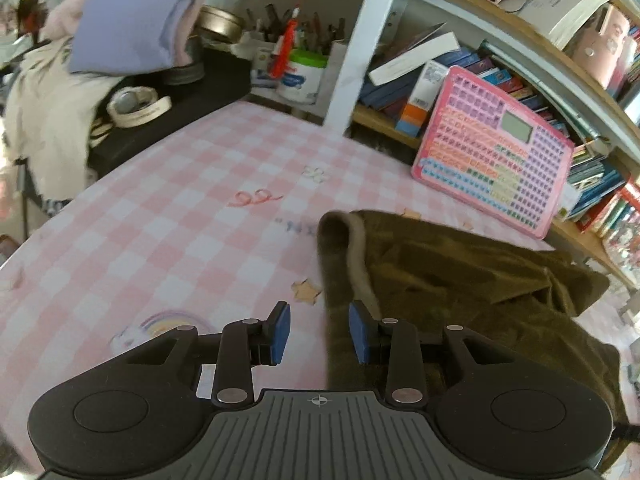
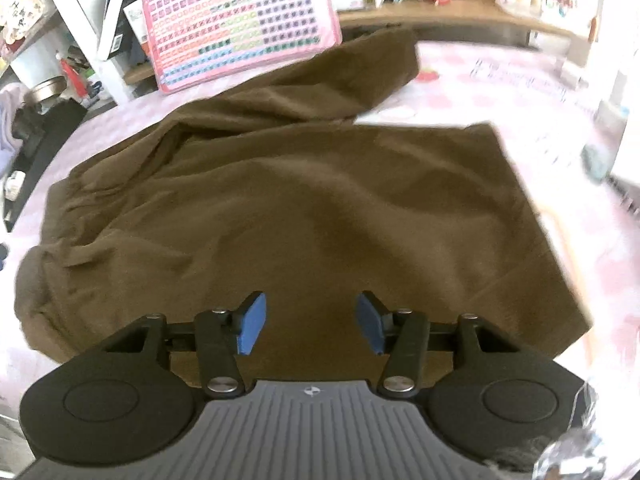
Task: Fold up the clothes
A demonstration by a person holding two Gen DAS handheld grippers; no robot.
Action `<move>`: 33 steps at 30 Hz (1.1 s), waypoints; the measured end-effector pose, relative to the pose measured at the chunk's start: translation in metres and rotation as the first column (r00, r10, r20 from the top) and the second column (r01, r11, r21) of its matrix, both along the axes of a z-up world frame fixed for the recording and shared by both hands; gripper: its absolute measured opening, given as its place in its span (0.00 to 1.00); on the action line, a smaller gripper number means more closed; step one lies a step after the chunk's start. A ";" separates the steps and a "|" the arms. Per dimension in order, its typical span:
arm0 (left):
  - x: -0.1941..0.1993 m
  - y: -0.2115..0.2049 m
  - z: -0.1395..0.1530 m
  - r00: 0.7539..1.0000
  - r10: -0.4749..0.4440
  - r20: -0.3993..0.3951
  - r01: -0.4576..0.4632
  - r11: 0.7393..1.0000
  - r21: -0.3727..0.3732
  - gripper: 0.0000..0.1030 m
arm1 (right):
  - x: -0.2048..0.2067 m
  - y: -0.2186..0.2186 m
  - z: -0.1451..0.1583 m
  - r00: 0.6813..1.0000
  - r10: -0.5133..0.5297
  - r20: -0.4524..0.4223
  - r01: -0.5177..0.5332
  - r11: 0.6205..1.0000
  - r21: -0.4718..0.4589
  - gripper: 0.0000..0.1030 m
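Observation:
A brown sweatshirt (image 2: 288, 200) lies spread on the pink checked tablecloth (image 1: 160, 200), one sleeve reaching back toward the shelf. In the left wrist view its left edge with a turned-over cuff (image 1: 340, 232) runs down between the blue pads. My left gripper (image 1: 320, 332) is open, straddling that edge, with nothing clamped. My right gripper (image 2: 310, 324) is open above the middle of the garment's near part, holding nothing.
A pink toy keyboard tablet (image 1: 496, 164) leans against a bookshelf (image 1: 520, 60) at the back. A black box (image 1: 168, 120) with tape rolls and a pen cup stands at the back left. Folded lilac cloth (image 1: 128, 20) lies on a pile there. White items (image 2: 616, 132) sit at the right.

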State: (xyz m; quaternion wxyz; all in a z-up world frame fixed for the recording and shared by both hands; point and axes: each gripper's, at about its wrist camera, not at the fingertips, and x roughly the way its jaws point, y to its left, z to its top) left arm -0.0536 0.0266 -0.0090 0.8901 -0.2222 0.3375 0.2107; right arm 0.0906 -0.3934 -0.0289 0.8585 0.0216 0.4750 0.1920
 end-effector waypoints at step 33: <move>-0.020 0.000 -0.034 0.973 0.113 -0.200 -0.119 0.993 -0.021 0.07 | -0.014 -0.014 -0.014 0.982 0.184 -0.046 -0.183 0.983 0.023 0.55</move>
